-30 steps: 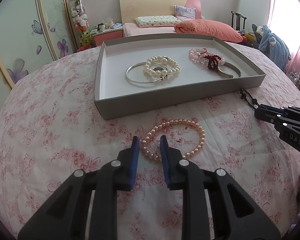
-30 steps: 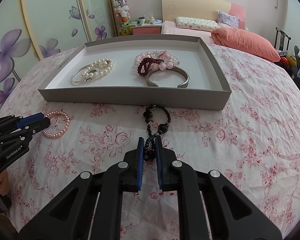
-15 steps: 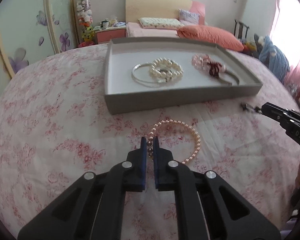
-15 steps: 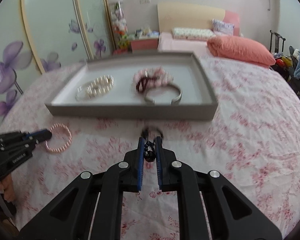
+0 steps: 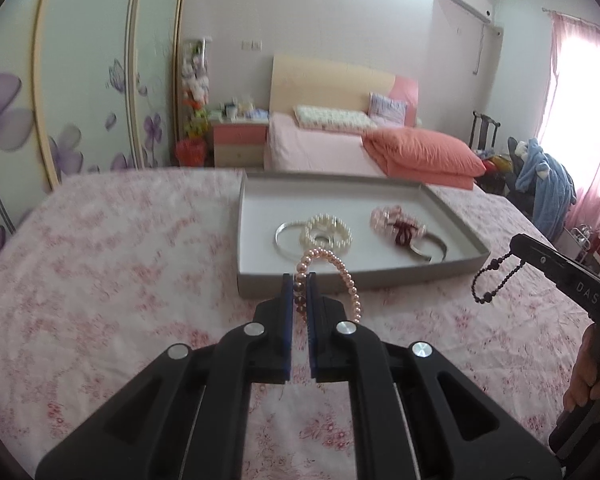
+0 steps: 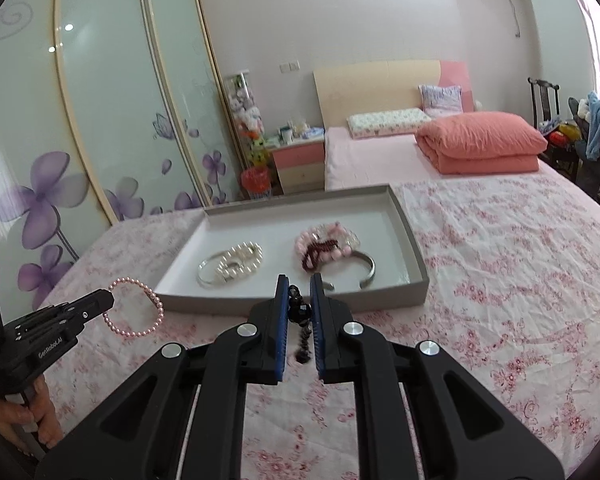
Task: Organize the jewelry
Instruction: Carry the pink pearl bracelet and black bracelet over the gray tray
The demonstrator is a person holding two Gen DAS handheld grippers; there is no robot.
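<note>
Above the bed's (image 5: 120, 280) near edge, short of the tray (image 6: 414, 248): left gripper (image 5: 299, 294) clamps the pink bracelet (image 5: 346, 276), right gripper (image 6: 299, 308) the black beads (image 6: 302, 312). Step: carrying both. Next, likely: advance over the tray's front wall, then release inside.

Home bedroom: bed (image 6: 380, 152), floral wardrobe (image 6: 100, 120).

One grey tray (image 6: 414, 240) holds two metal bangles (image 6: 366, 268) and three or so bead bracelets (image 6: 244, 258). Two grippers (image 5: 299, 280) carry one bracelet each
</note>
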